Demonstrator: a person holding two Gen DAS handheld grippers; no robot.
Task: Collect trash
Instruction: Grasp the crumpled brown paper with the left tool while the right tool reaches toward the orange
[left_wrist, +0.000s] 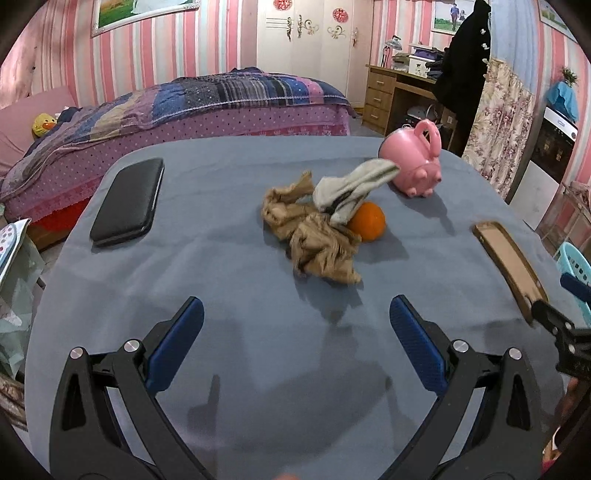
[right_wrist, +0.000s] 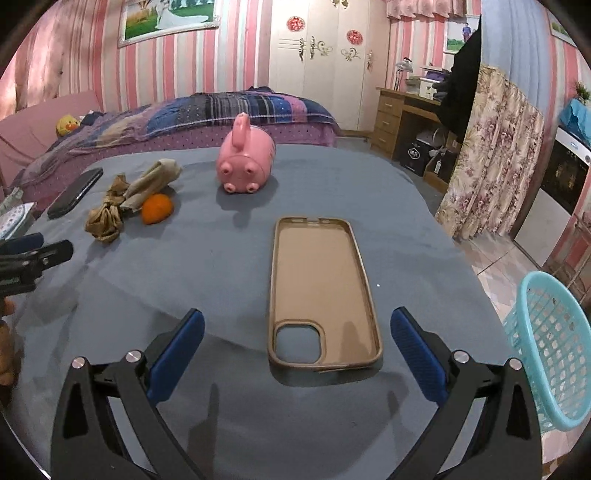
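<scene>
**A:** Going left to right across the blue-covered table (left_wrist: 258, 369): first one black phone (left_wrist: 127, 202) near the far left edge, lying flat. Not trash, so leave it.

**B:** And the heap in the middle?

**A:** One crumpled tan stocking bundle (left_wrist: 314, 240), with one grey-white sock (left_wrist: 351, 192) draped over its far side and one orange (left_wrist: 367, 221) touching both. The bundle looks soft and light; it should collapse under your fingers, so pinch a thick fold at its near end rather than a loose tail. The sock will handle the same way. The orange is round and firm and may roll if you drag the cloth off it.

**B:** Further right?

**A:** One pink pig-shaped toy (right_wrist: 245, 162) on its side, then one empty tan phone case (right_wrist: 321, 295) lying open side up. It looks thin, flexible and flat to the cloth, so take it across a long edge. The one turquoise basket (right_wrist: 546, 350) sits past the right edge.

**B:** My claws?

**A:** Your left gripper (left_wrist: 295, 321) is spread wide and empty, short of the bundle. Your right gripper (right_wrist: 295, 332) is also wide and empty, its fingers either side of the case's near end.
</scene>
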